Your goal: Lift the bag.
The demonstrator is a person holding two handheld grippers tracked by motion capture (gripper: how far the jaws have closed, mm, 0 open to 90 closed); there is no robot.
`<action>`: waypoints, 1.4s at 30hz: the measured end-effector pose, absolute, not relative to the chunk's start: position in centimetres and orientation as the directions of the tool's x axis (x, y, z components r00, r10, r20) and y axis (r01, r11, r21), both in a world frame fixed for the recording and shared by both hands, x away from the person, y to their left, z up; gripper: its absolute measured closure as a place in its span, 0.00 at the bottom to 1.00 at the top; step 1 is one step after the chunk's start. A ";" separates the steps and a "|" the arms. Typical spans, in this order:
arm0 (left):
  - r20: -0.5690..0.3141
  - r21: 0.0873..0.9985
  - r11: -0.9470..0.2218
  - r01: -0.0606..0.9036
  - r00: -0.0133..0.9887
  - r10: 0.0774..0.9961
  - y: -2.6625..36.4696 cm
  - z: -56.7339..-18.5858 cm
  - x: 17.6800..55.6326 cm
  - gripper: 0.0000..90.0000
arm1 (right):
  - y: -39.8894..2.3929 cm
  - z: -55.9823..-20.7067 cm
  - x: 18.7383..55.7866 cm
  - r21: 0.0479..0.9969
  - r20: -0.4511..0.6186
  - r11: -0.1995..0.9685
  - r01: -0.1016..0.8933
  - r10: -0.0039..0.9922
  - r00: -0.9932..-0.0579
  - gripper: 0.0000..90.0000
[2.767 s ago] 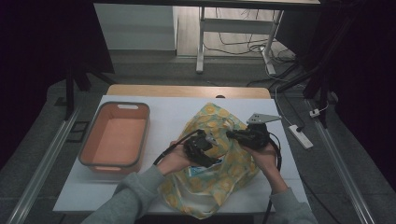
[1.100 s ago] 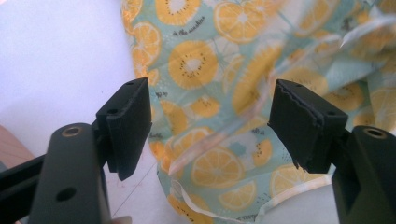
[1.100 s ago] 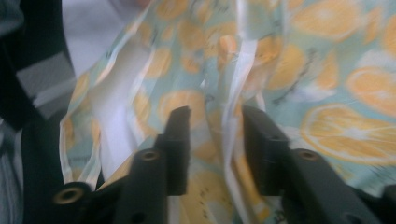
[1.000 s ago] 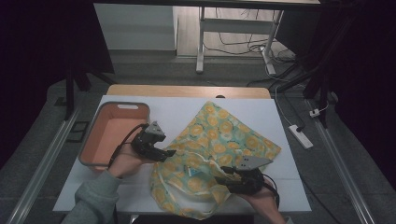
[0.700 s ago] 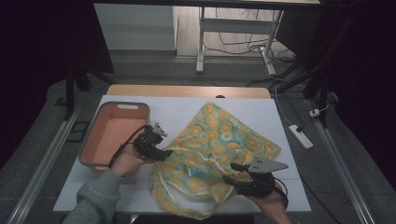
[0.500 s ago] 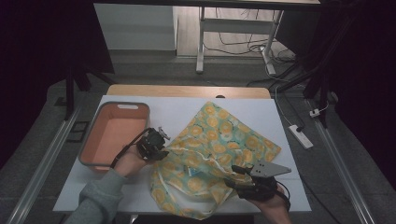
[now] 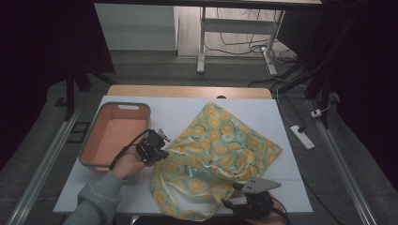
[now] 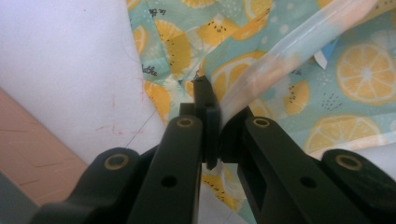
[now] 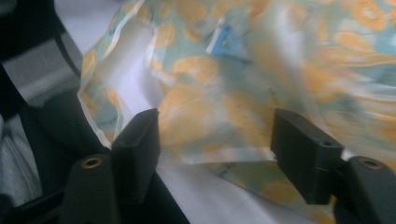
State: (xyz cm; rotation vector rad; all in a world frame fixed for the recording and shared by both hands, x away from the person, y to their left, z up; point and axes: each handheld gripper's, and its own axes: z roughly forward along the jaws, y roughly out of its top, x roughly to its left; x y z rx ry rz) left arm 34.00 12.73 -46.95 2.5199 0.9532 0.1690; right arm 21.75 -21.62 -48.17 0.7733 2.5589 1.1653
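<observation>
Fabric of the lemon-print bag is lying at table centre, the left gripper at nine o'clock pinching its pale strap to anchor it, while the right gripper, jaws spread, is straddling its six o'clock hem, seemingly about to grab.

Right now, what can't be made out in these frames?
- Right gripper view: motion blur smears the lemon-print fabric tote bag; whether the open right gripper touches it is unclear.
- Left gripper view: the left gripper hides where it pinches the pale strap.
- High view: bottom edge cuts off the right gripper; the small blue tag is too small to read.
</observation>
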 end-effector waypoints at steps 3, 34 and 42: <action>-0.042 0.440 -0.670 0.597 0.760 0.649 12.8 -47.0 34.0 0.97 | -20.5 -48.7 22.3 0.724 -0.036 0.580 0.373 0.572 -0.819 0.24; -0.063 0.446 -0.672 0.591 0.770 0.635 13.1 -46.9 33.9 0.97 | -16.9 -51.4 25.9 0.623 -0.033 0.682 0.383 0.512 -0.859 0.49; -0.066 0.451 -0.668 0.592 0.768 0.637 13.4 -46.8 34.0 0.97 | -17.5 -51.7 26.1 0.604 -0.088 0.707 0.367 0.517 -0.851 0.97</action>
